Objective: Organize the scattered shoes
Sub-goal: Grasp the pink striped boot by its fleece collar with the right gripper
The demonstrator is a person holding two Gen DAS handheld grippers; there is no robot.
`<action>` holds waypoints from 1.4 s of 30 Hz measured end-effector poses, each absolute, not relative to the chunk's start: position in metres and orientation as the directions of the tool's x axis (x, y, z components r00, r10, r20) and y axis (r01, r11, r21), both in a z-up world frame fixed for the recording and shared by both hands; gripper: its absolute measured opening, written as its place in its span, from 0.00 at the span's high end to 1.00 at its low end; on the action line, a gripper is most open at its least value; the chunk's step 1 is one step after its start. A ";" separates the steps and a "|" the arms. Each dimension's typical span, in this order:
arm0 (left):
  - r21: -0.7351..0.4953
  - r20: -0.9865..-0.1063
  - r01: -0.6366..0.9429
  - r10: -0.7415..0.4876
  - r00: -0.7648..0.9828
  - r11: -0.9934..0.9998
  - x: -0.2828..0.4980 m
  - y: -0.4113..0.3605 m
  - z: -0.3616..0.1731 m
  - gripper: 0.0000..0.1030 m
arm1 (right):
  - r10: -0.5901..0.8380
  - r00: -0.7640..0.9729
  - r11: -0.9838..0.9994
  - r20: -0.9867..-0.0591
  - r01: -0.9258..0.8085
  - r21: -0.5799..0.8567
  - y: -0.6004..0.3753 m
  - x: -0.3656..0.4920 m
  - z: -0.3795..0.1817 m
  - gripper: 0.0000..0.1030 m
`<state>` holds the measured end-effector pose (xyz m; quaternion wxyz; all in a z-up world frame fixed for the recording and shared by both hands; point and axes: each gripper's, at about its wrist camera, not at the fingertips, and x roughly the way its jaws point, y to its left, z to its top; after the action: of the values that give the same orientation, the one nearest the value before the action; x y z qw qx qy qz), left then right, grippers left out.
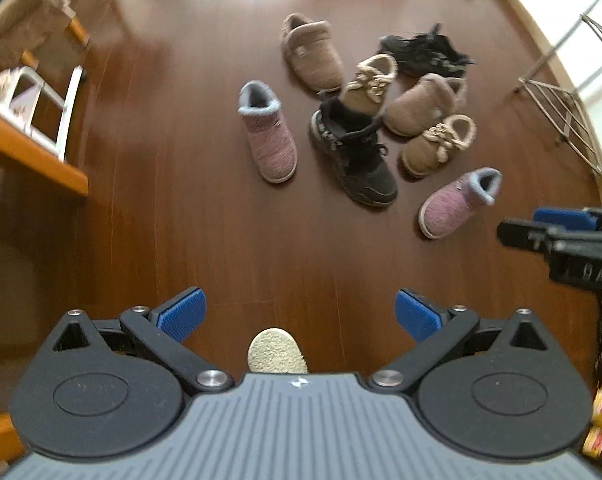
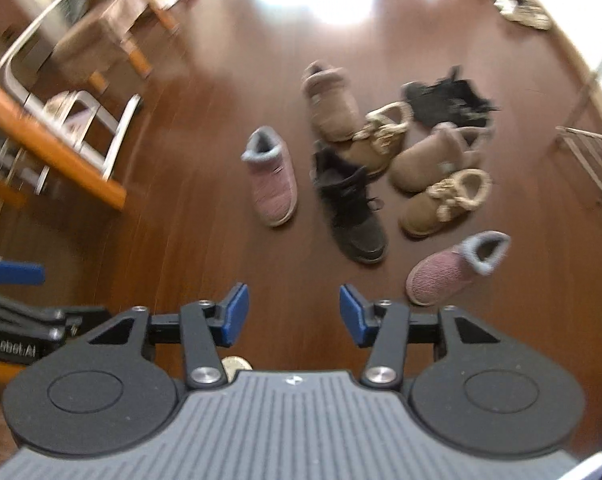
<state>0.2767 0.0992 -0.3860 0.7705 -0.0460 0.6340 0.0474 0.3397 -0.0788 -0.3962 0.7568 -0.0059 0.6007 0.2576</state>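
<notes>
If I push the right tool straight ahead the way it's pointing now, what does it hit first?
Most likely the black boot, which lies nearly dead ahead of the open right tool, with only bare wooden floor between. Depth is unclear through the fisheye, and it may reach the floor short of the boot.
</notes>
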 end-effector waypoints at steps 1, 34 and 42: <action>-0.007 -0.981 -0.151 0.023 0.194 0.989 0.276 0.096 -0.399 0.01 | 0.393 0.122 0.849 -0.911 -0.429 0.309 -0.077 0.344 -0.409 0.65; 0.026 -0.929 -0.072 0.051 0.366 0.997 0.395 0.155 -0.695 0.01 | 0.579 0.098 0.325 -0.810 -0.938 0.118 0.075 0.468 -0.689 0.66; -0.004 -0.927 -0.055 0.017 0.376 0.998 0.399 0.154 -0.761 0.01 | 0.620 0.140 0.134 -0.772 -0.988 -0.071 0.133 0.499 -0.731 0.62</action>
<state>0.3988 0.1541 -0.7611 0.8292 -0.0171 0.5582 0.0215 0.4991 0.1330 -0.7310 0.6900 -0.3061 0.3012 0.5826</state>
